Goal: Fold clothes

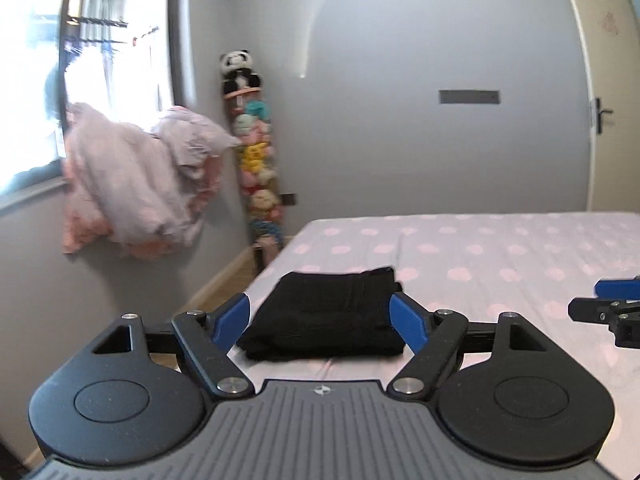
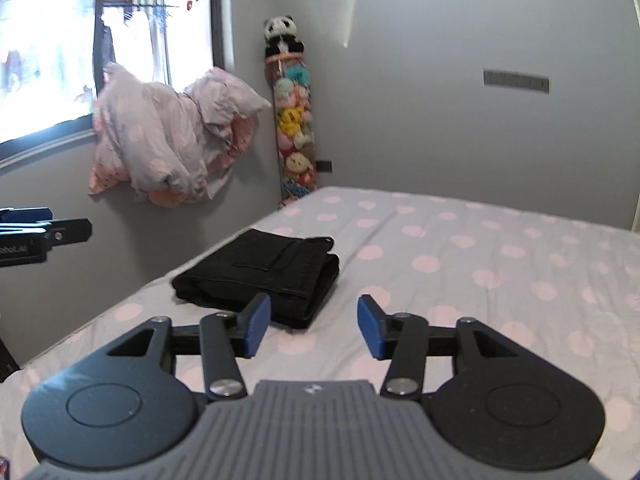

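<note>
Polka-dot bed (image 2: 460,248), black trousers (image 2: 260,272) — folded, compact, near edge

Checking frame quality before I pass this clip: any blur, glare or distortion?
Left wrist view: window blown out, pink bedding on the sill smeared by motion blur, door bowed by fisheye. Right wrist view: sharper, folded black garment crisp, window overexposed.

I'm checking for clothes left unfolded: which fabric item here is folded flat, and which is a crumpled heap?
The black trousers lie folded into a neat rectangle on the polka-dot bed sheet. The pink-and-lilac dotted bedding slumps crumpled over the windowsill.
</note>
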Motion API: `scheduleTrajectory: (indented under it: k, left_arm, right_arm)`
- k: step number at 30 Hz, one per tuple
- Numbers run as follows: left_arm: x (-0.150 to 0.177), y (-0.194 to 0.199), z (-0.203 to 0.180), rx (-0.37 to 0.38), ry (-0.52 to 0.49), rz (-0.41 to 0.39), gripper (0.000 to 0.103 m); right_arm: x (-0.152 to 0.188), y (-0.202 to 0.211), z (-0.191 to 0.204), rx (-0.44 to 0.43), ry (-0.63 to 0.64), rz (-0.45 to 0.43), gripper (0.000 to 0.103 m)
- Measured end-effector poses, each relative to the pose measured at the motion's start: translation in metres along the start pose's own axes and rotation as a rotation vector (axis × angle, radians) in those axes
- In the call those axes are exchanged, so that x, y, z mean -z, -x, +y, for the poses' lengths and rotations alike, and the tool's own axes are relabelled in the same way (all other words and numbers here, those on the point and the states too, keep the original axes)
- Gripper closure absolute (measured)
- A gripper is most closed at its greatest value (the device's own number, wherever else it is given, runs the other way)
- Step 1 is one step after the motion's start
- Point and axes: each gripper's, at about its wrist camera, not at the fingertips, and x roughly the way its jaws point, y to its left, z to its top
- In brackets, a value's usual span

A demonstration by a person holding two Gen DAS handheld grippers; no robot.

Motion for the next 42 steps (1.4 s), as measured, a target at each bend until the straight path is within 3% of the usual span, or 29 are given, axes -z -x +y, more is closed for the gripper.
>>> scheduleTrajectory:
  k: [3,9,18,25,30,42]
  left_arm:
    - [0.010,0.042,-0.018,-0.053,-0.019,-0.019,0.011]
    - [0.029,0.097,-0.039,-0.027,0.015,-0.003,0.011]
    - [0.064,0.156,-0.034,0.005,0.160,0.079,0.011]
    - [0.101,0.179,-0.031,-0.031,0.191,0.148,0.011]
    - [0.123,0.174,-0.033,-0.039,0.213,0.211,0.011]
    - [0.145,0.154,-0.040,-0.051,0.210,0.262,0.011]
  right_arm:
    - [0.013,0.047,0.015,-0.013,0.006,-0.048,0.037]
    - [0.035,0.121,0.035,-0.063,-0.024,-0.070,0.032]
    - [0.069,0.194,0.058,0.012,-0.016,-0.084,0.028]
    - [0.102,0.218,0.079,0.039,-0.010,-0.081,0.028]
    - [0.116,0.222,0.086,0.048,0.002,-0.062,0.026]
    - [0.137,0.188,0.092,0.132,0.084,-0.031,0.021]
